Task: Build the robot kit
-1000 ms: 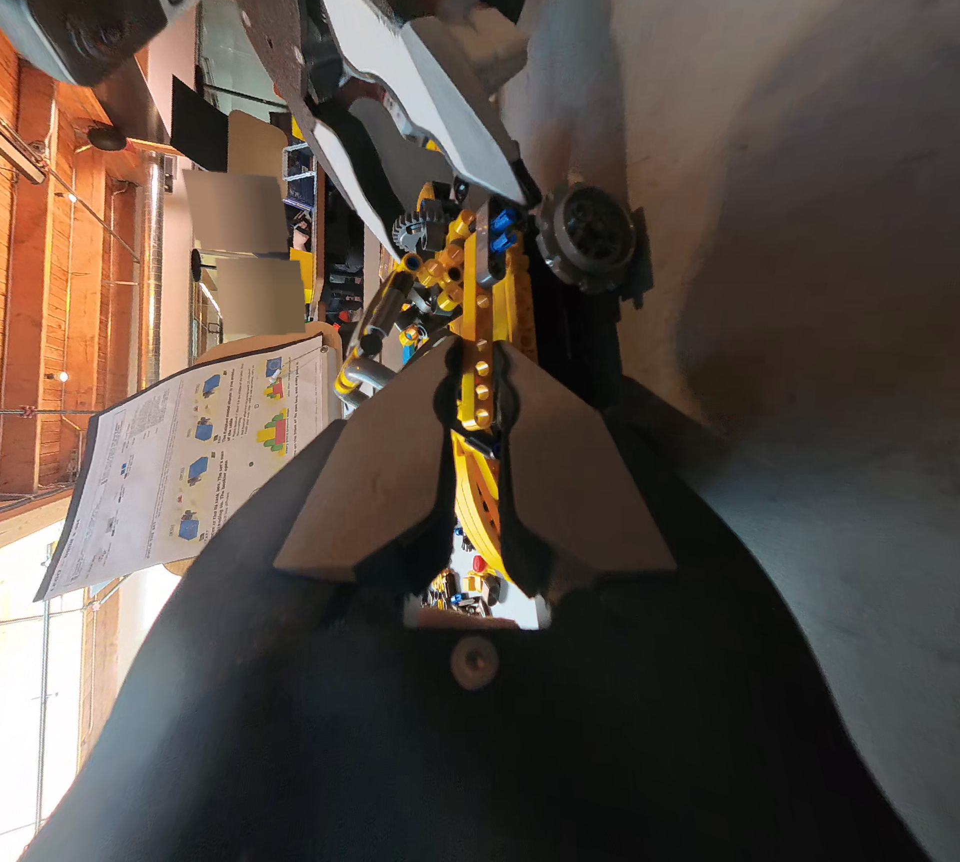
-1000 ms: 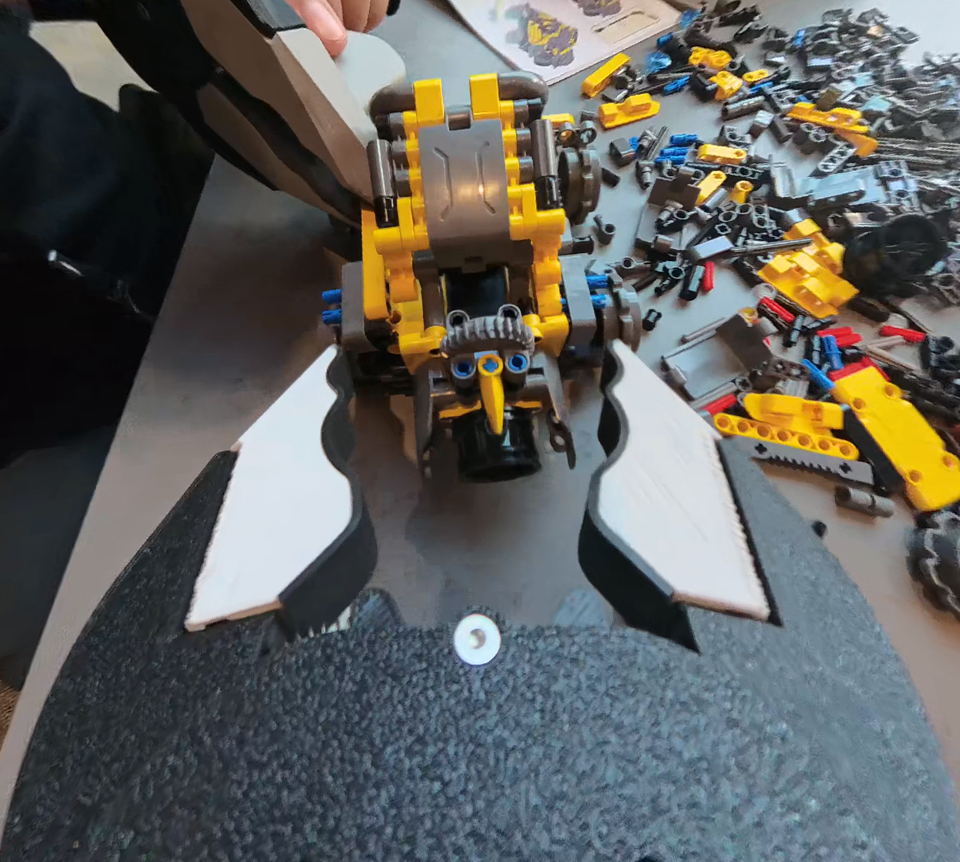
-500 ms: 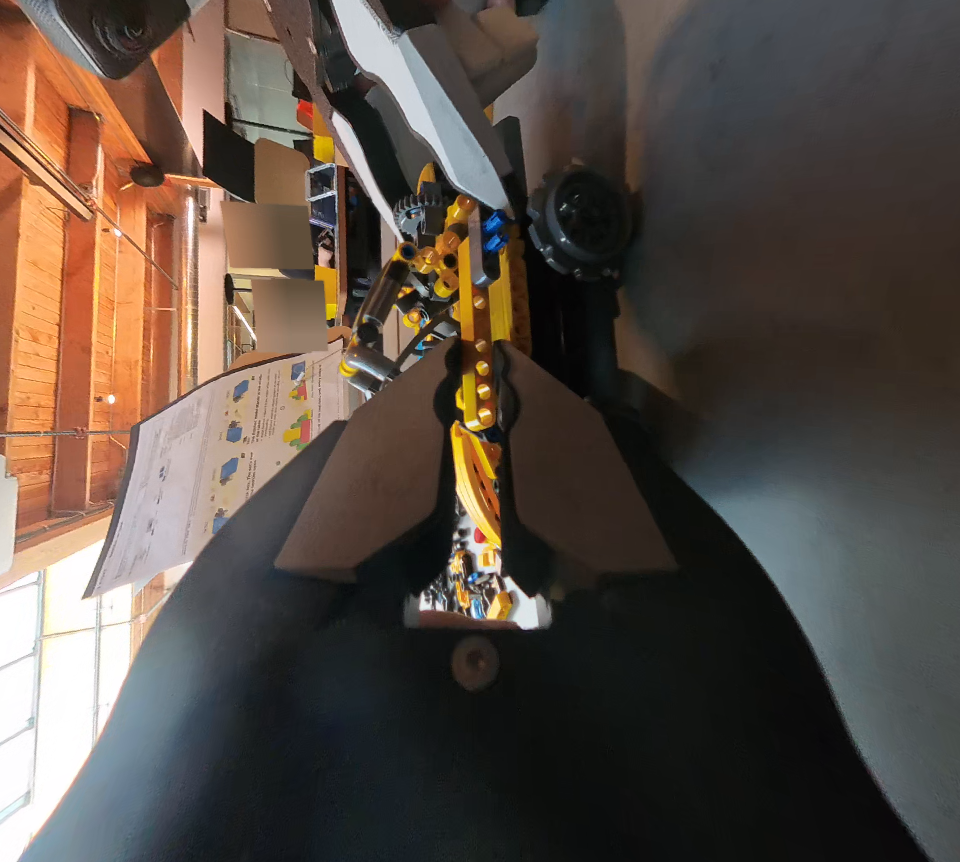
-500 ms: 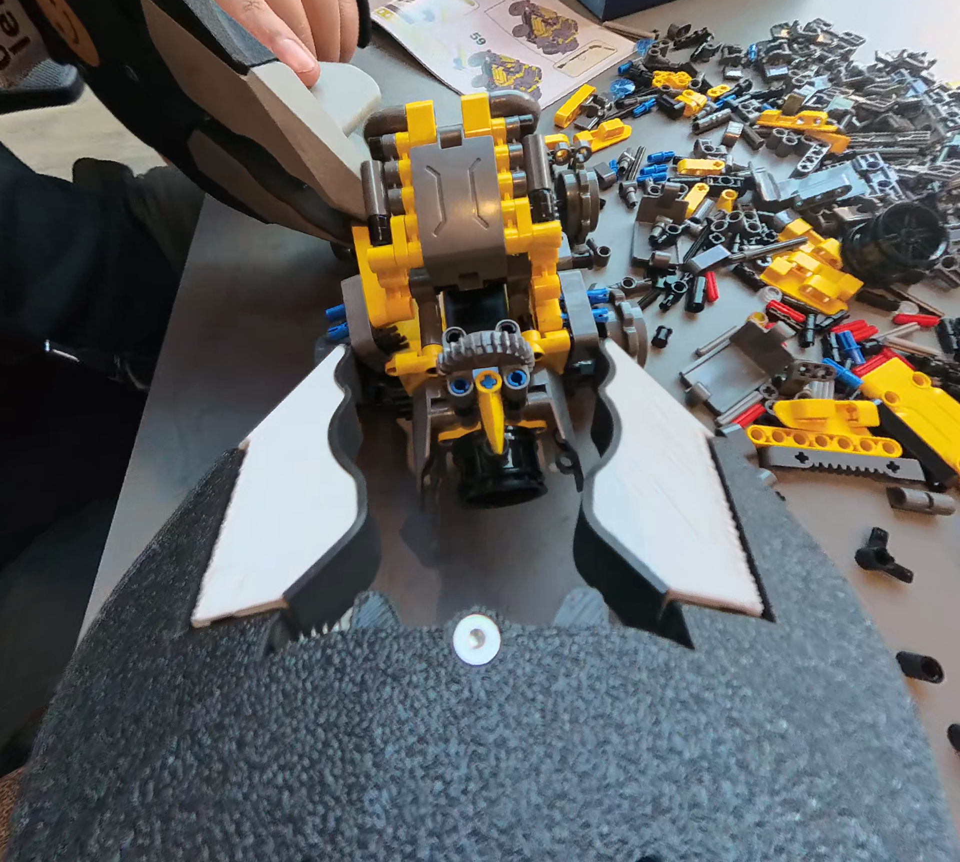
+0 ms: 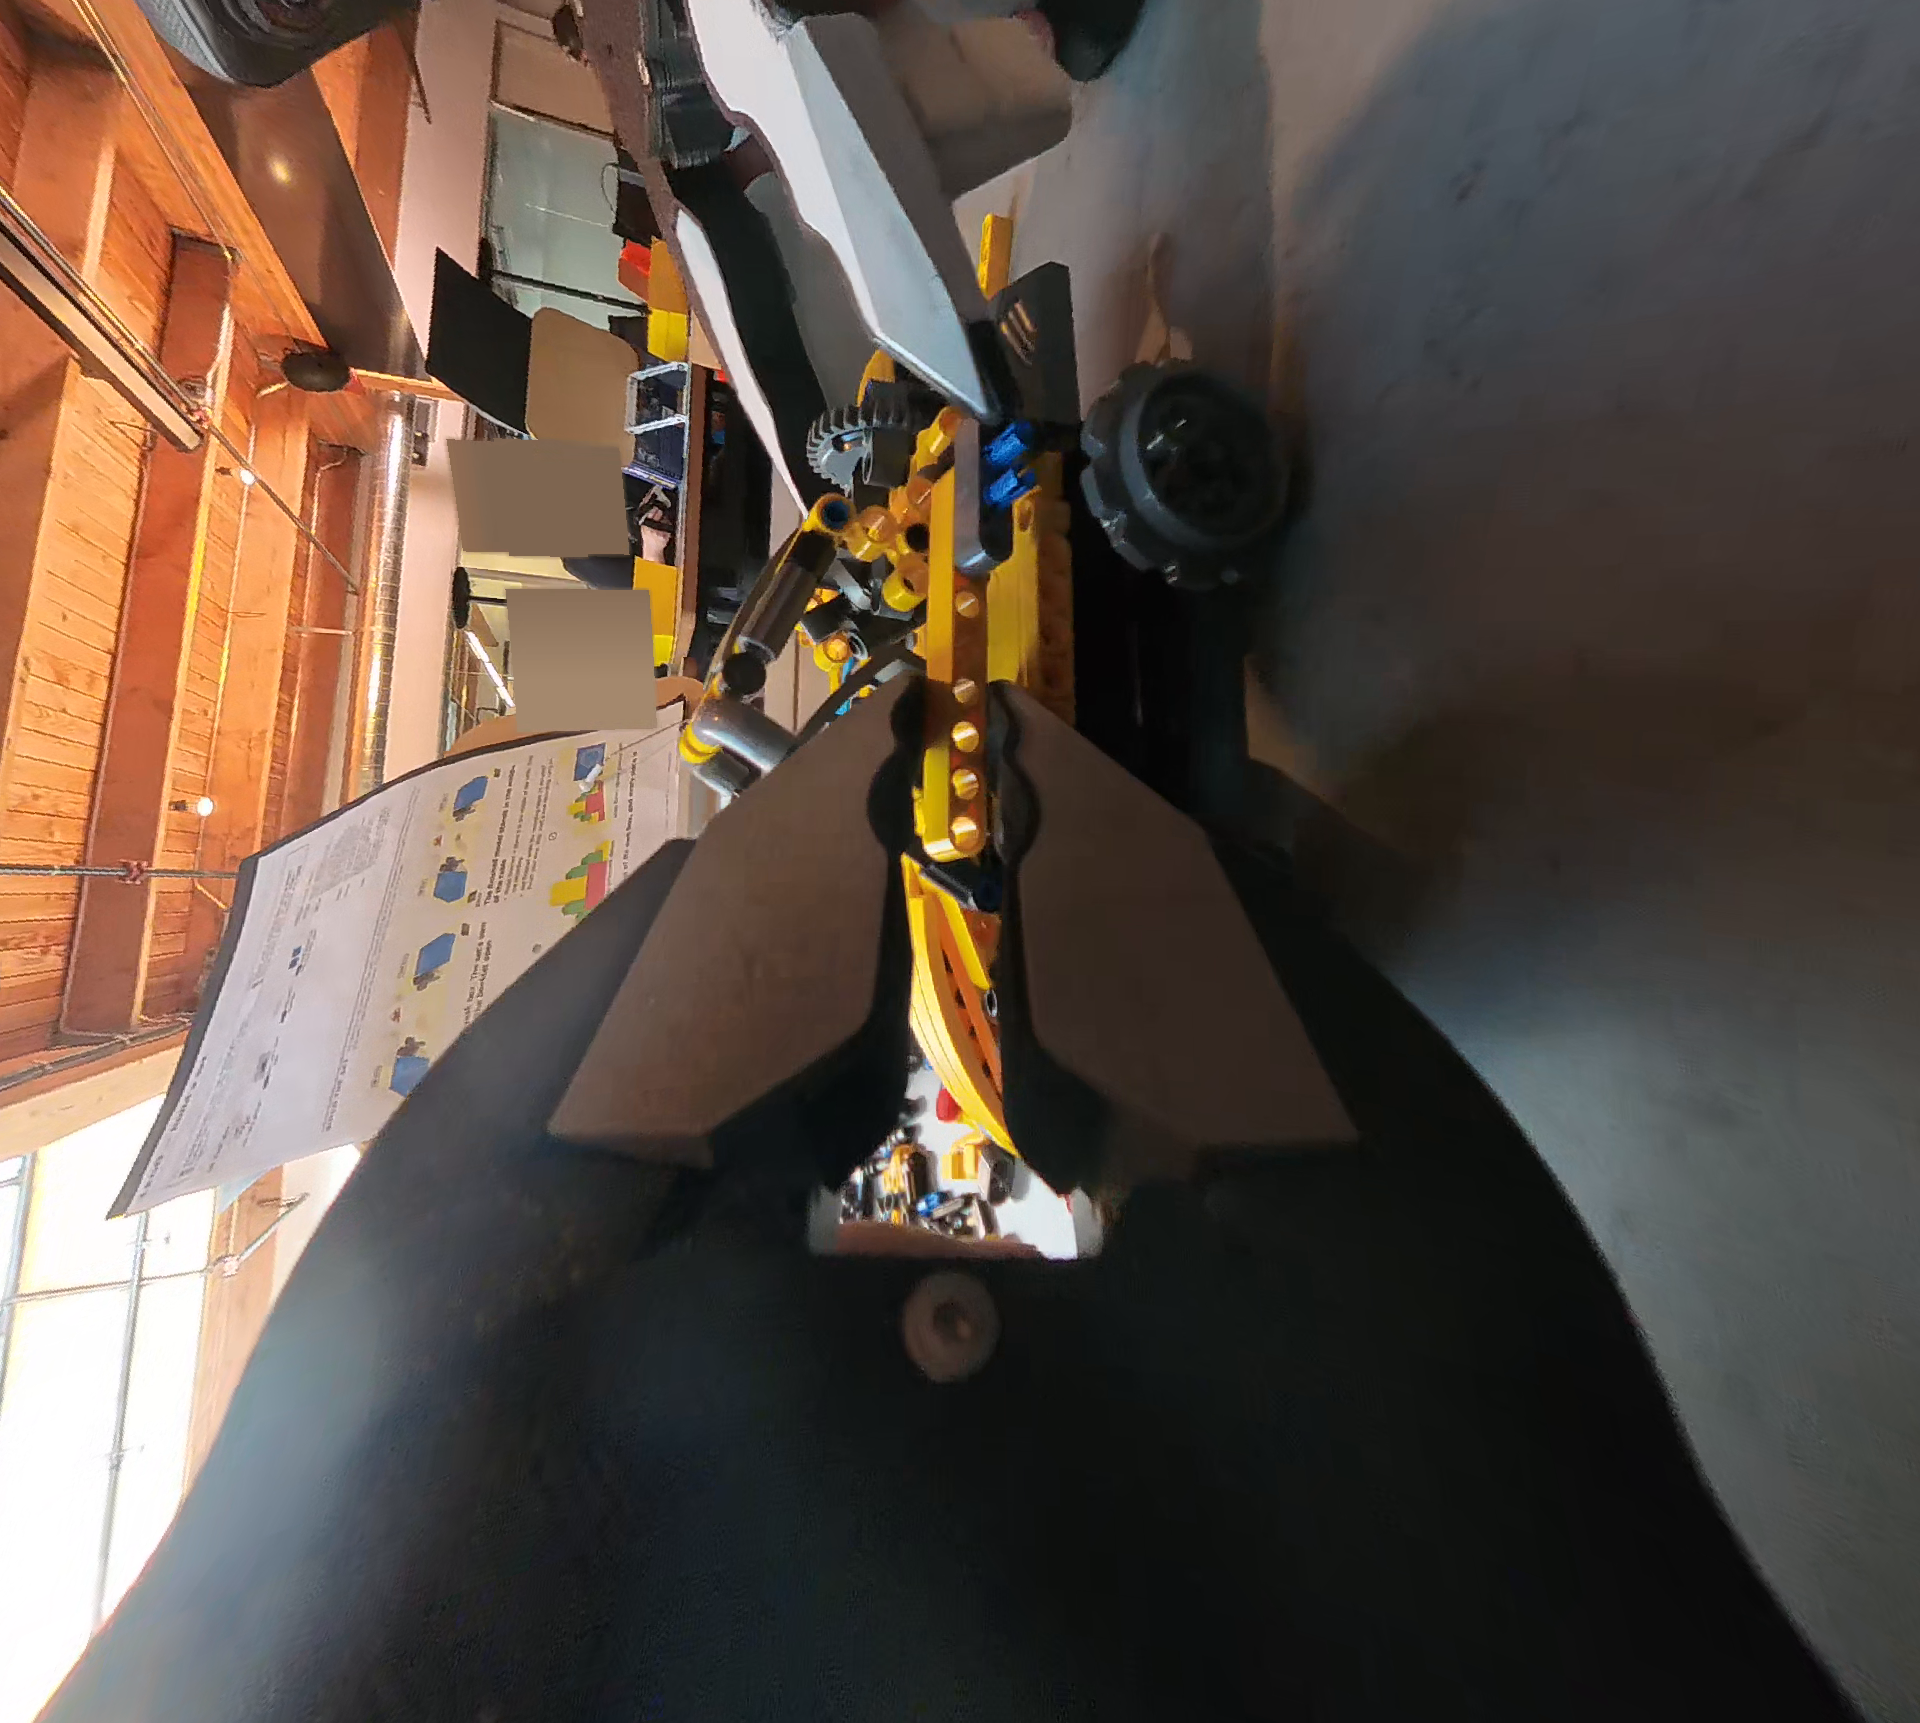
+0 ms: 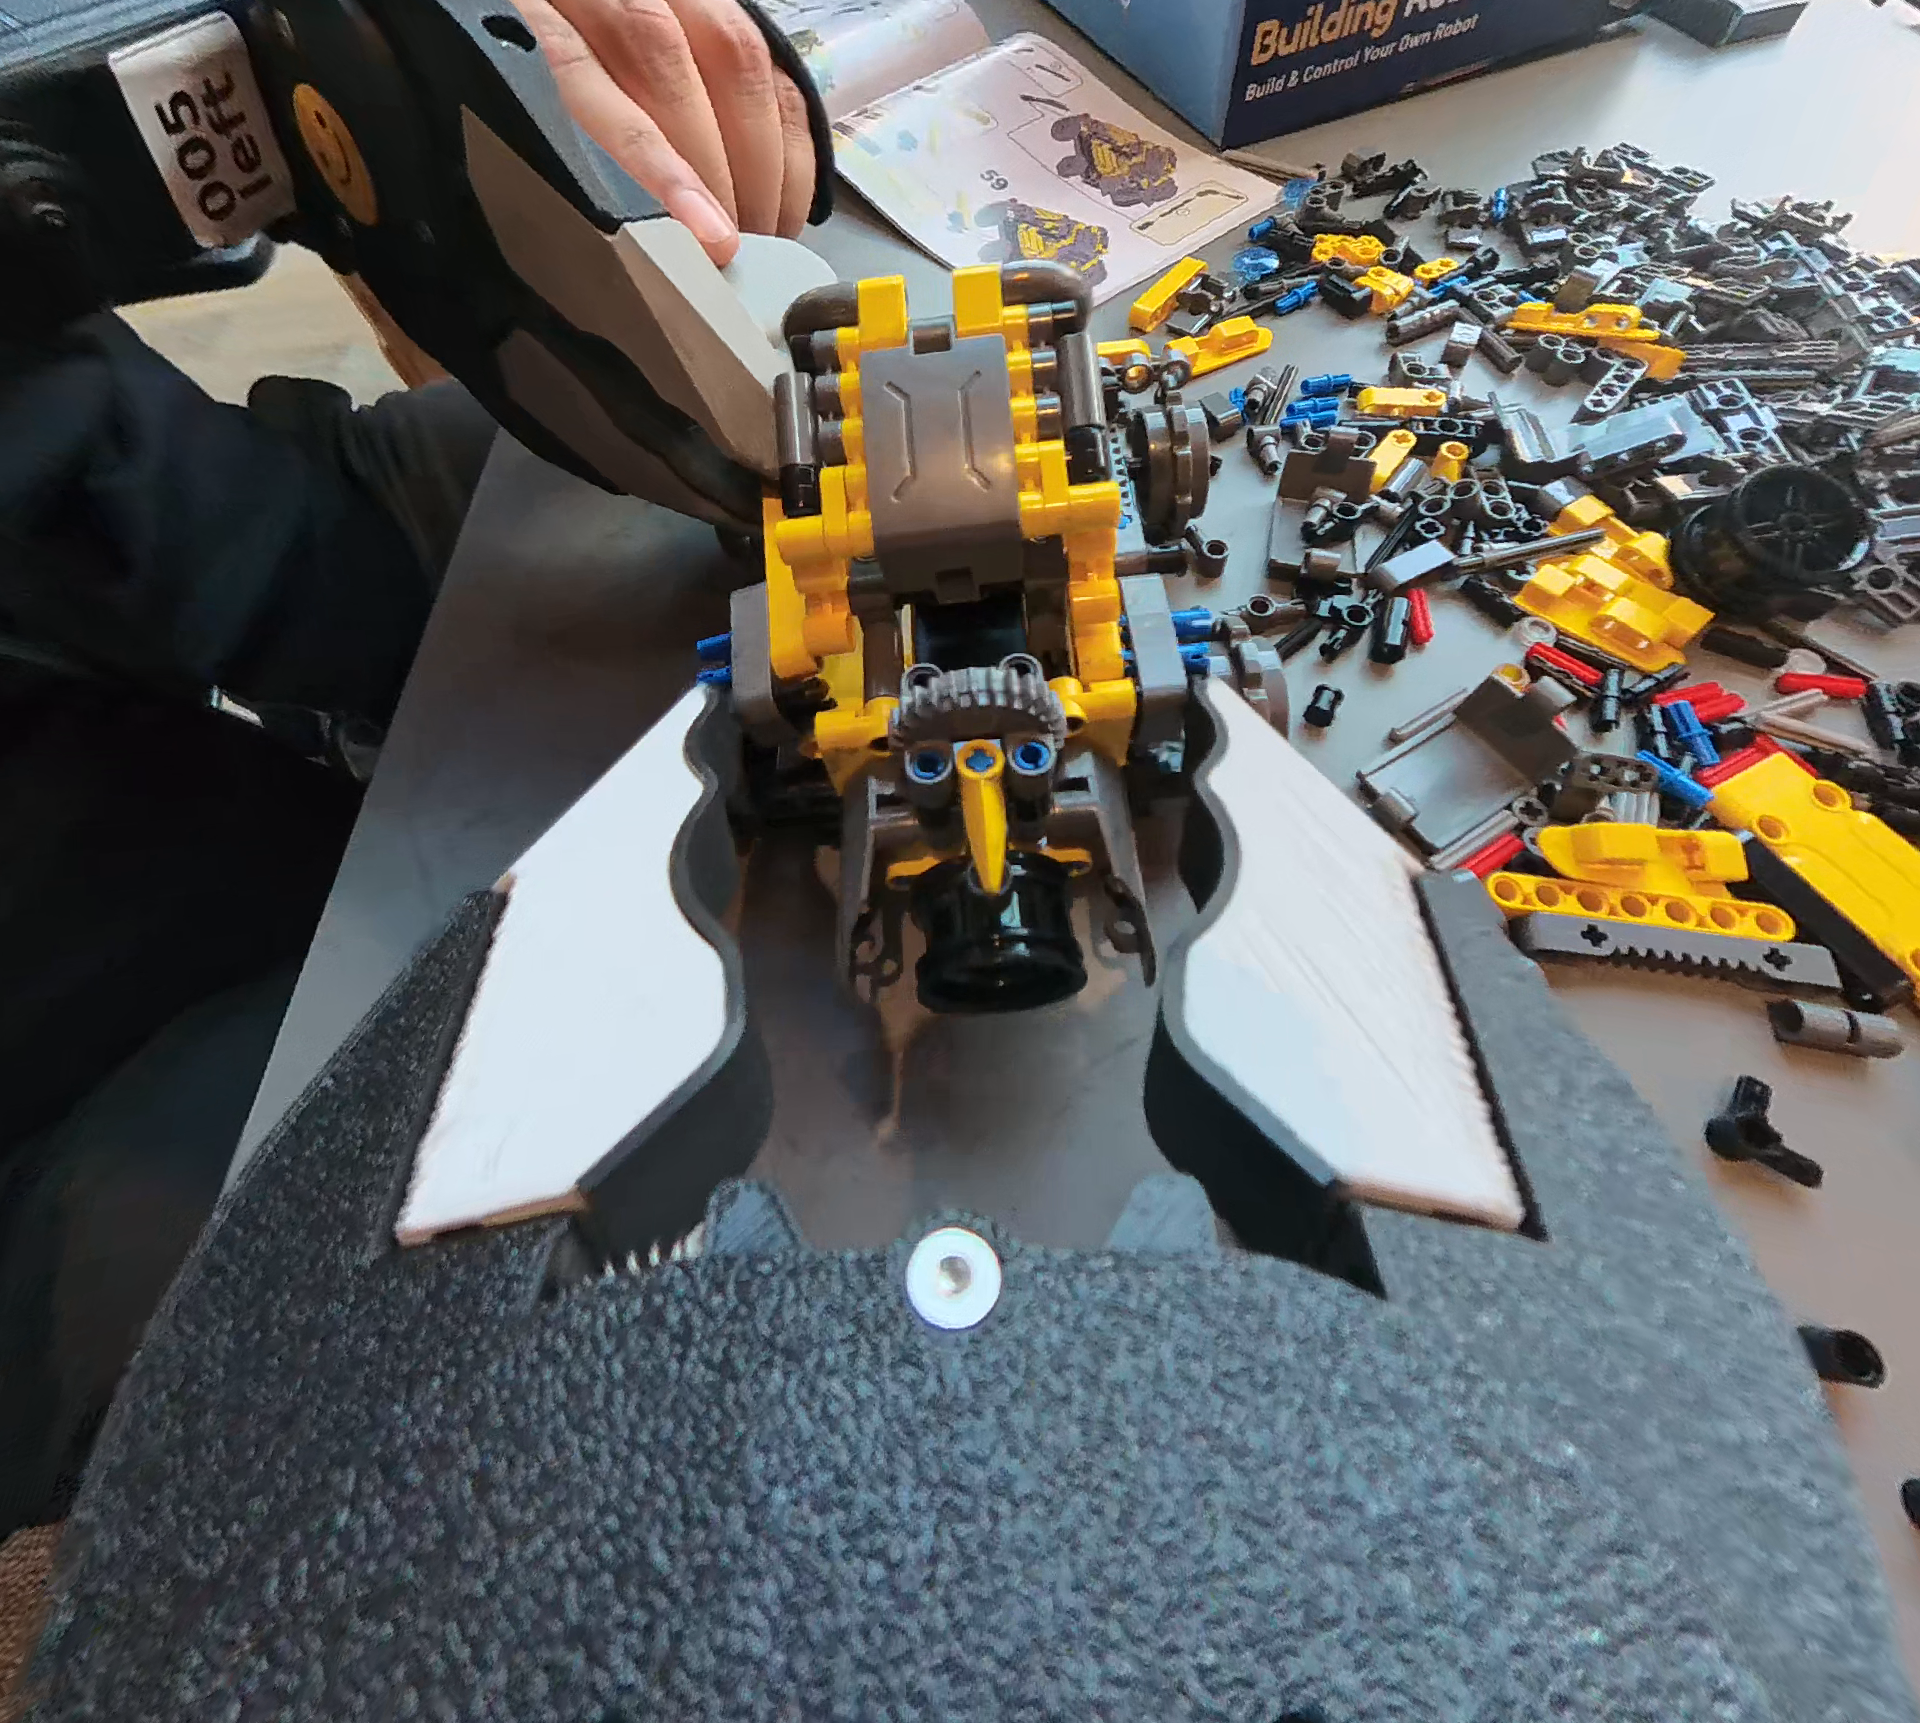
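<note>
The left tongs (image 5: 956, 800) are clenched on a yellow beam along the side of the half-built yellow and grey vehicle model (image 6: 945, 551), which stands on the grey desk (image 6: 540, 634) with one black wheel (image 5: 1184, 478) fitted. The right tongs (image 6: 956, 800) stand released, their tips just beside the model's grey side blocks, on either side of its black hub (image 6: 992, 946); whether they touch is unclear. To steady the model well, the left grip should probably stay firm while the right pads close evenly on those blocks, clear of the protruding blue pins. Loose parts (image 6: 1558, 426) lie to the right, near an instruction booklet (image 6: 1039, 135) and a blue box (image 6: 1351, 11)
</note>
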